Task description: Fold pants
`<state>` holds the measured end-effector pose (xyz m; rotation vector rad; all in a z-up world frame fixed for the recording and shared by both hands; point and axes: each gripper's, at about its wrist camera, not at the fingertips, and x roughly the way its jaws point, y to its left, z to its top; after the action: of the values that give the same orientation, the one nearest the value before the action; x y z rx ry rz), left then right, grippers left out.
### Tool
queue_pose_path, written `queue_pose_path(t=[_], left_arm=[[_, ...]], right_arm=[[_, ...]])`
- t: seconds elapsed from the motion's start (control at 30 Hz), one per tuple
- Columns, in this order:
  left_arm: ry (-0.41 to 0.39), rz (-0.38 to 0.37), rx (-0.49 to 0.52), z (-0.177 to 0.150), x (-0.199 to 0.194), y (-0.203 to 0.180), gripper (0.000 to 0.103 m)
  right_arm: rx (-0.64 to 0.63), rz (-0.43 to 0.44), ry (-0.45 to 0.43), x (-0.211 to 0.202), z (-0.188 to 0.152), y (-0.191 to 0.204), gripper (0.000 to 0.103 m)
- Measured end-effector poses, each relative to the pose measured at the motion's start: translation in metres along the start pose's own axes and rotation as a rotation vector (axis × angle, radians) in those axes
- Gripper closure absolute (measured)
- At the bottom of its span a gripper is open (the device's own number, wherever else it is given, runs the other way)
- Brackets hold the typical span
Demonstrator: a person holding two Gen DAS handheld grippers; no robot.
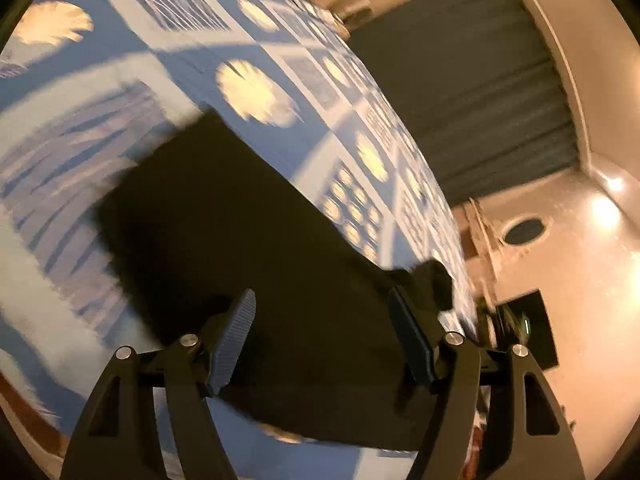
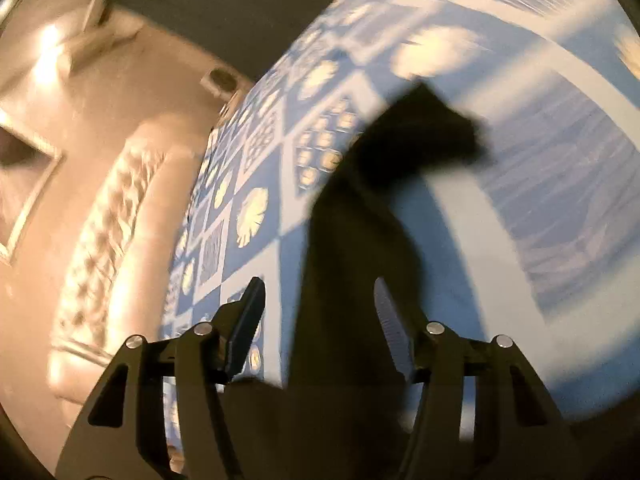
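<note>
Step in hand: you look to have let go after a fold; your next job, as I judge it, is to pick fresh edges for the following fold.
Left hand-held gripper [image 1: 322,306]: your jaws stand apart with nothing pinched; the dark cloth lies below and ahead of them, not between the pads.
Right hand-held gripper [image 2: 320,294]: your jaws stand apart too; cloth runs forward from beneath them, but neither pad presses on it.
Pants [image 1: 240,216]: one dark pair lying flat on the bedspread [image 1: 60,160], stretching away ahead of your left jaws; a small bunched end [image 1: 436,280] sits just beyond the right finger of that gripper.
Same pants, right view [image 2: 360,220]: a long dark strip leading ahead, its far tip [image 2: 424,128] ragged and blurred.
Doing it well: lower both jaws onto one edge, well apart from each other, take the full thickness, lift together and lay it over evenly; tuck that bunched end first.
Count: one pair of pants, two grippers, one bedspread.
Unclear: blur hides which end is the waistband.
</note>
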<state>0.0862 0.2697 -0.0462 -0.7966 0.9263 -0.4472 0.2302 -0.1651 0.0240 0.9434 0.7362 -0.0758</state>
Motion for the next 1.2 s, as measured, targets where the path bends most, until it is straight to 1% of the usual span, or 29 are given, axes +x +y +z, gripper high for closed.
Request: queue_pose_path(t=[0.07,0.1,0.17,0.27,0.37,0.4,0.43,0.47,0.5,0.53,0.57,0.6,0.63,0.67,0.7,0.73,0.77,0.8,0.83,0.87,0.9,0.93,0.97,1.0,1.07,1.1,1.13,1.17,1.2], left_arm=[[0.024,-0.019,0.010,-0.006,0.012,-0.010,0.035],[0.035,-0.030,0.016,-0.009,0.017,-0.015,0.034],[0.074,-0.051,0.016,-0.017,0.032,-0.020,0.029],[0.117,-0.072,-0.006,-0.026,0.047,-0.019,0.028],[0.125,-0.068,-0.008,-0.034,0.053,-0.016,0.028],[0.124,-0.063,-0.004,-0.035,0.053,-0.016,0.028],[0.122,-0.060,0.001,-0.037,0.052,-0.015,0.028],[0.122,-0.057,0.009,-0.038,0.051,-0.015,0.028],[0.123,-0.053,0.017,-0.039,0.049,-0.016,0.028],[0.122,-0.049,0.028,-0.040,0.048,-0.018,0.028],[0.121,-0.045,0.032,-0.039,0.048,-0.018,0.028],[0.121,-0.043,0.032,-0.041,0.047,-0.019,0.028],[0.124,-0.048,0.030,-0.041,0.048,-0.020,0.028],[0.128,-0.049,0.029,-0.041,0.049,-0.021,0.028],[0.130,-0.047,0.029,-0.042,0.051,-0.023,0.028],[0.131,-0.049,0.031,-0.044,0.050,-0.026,0.027],[0.138,-0.051,0.035,-0.046,0.051,-0.029,0.027],[0.146,-0.052,0.038,-0.049,0.052,-0.033,0.027],[0.153,-0.057,0.039,-0.052,0.053,-0.037,0.027],[0.163,-0.063,0.037,-0.056,0.055,-0.040,0.027],[0.171,-0.069,0.036,-0.059,0.056,-0.043,0.027],[0.184,-0.078,0.040,-0.065,0.057,-0.049,0.027],[0.196,-0.087,0.051,-0.071,0.060,-0.057,0.027],[0.200,-0.090,0.064,-0.076,0.061,-0.064,0.027],[0.214,-0.095,0.094,-0.086,0.067,-0.078,0.027],[0.227,-0.094,0.105,-0.091,0.070,-0.084,0.027],[0.241,-0.096,0.113,-0.097,0.074,-0.091,0.027],[0.251,-0.098,0.122,-0.103,0.077,-0.098,0.027],[0.259,-0.099,0.133,-0.107,0.081,-0.104,0.025]], right_arm=[[-0.034,-0.047,0.017,0.030,0.022,0.021,0.042],[-0.043,-0.066,0.037,0.042,0.033,0.026,0.042],[-0.048,-0.132,0.070,0.070,0.050,0.033,0.042],[-0.060,-0.310,0.130,0.117,0.071,0.033,0.042],[-0.060,-0.396,0.161,0.146,0.074,0.026,0.042],[-0.055,-0.420,0.165,0.150,0.073,0.021,0.046],[-0.049,-0.442,0.165,0.153,0.073,0.014,0.068],[-0.051,-0.455,0.164,0.155,0.074,0.012,0.080],[-0.053,-0.442,0.151,0.150,0.074,0.007,0.084],[-0.040,-0.397,0.131,0.140,0.073,0.002,0.089],[-0.016,-0.328,0.108,0.124,0.069,-0.005,0.090],[-0.007,-0.281,0.095,0.112,0.068,-0.007,0.090],[-0.009,-0.216,0.074,0.091,0.066,-0.010,0.090],[-0.016,-0.181,0.056,0.075,0.064,-0.011,0.091],[-0.033,-0.132,0.021,0.041,0.058,-0.014,0.091],[-0.044,-0.111,0.004,0.024,0.055,-0.016,0.091],[-0.060,-0.073,-0.032,-0.011,0.048,-0.023,0.091],[-0.059,-0.046,-0.056,-0.034,0.043,-0.028,0.091],[-0.045,-0.019,-0.085,-0.062,0.037,-0.041,0.091],[-0.021,-0.009,-0.115,-0.090,0.030,-0.058,0.091],[-0.002,-0.007,-0.132,-0.108,0.025,-0.071,0.091],[0.018,-0.007,-0.152,-0.132,0.016,-0.091,0.091],[0.028,-0.019,-0.164,-0.145,0.010,-0.104,0.090],[0.054,-0.051,-0.178,-0.162,0.001,-0.129,0.090],[0.113,-0.075,-0.173,-0.180,-0.015,-0.166,0.088],[0.161,-0.092,-0.158,-0.188,-0.025,-0.189,0.086],[0.211,-0.089,-0.141,-0.195,-0.036,-0.209,0.081],[0.252,-0.078,-0.130,-0.201,-0.048,-0.224,0.071],[0.275,-0.082,-0.124,-0.205,-0.056,-0.233,0.064]])
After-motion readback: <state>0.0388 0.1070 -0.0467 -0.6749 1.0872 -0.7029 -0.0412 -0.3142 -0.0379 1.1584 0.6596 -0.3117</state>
